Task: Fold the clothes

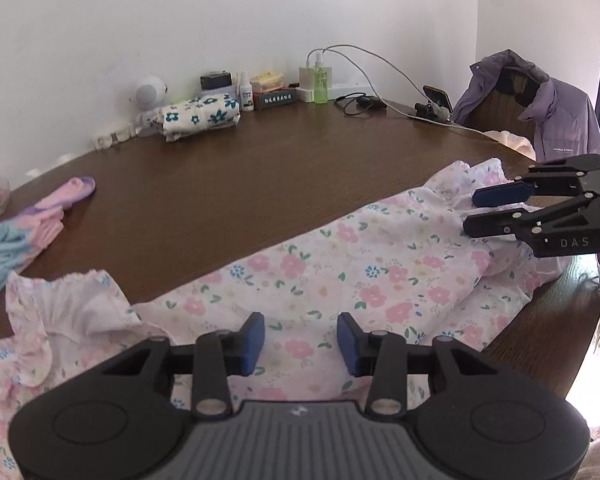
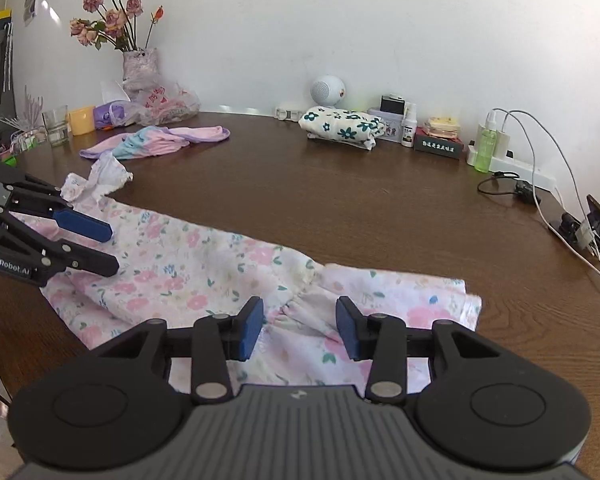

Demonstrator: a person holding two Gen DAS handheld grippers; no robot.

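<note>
Two blue-padded fingers of the left gripper point(image 1: 301, 343) stand partly apart in the left wrist view, nothing pinched; the floral garment point(image 1: 340, 264) lies flat on the brown table point(image 1: 228, 184) under and beyond them. Off to the right of those fingers, the right gripper point(image 1: 480, 210) hangs above the garment's frilled end.

In the right wrist view, the right gripper's fingers are likewise partly open and empty, the garment's gathered seam just past the gap. The left gripper sits over the cloth to their left.

"DAS" on right gripper point(image 1: 470, 210); "GenRobot.AI" on left gripper point(image 2: 114, 248)
</note>
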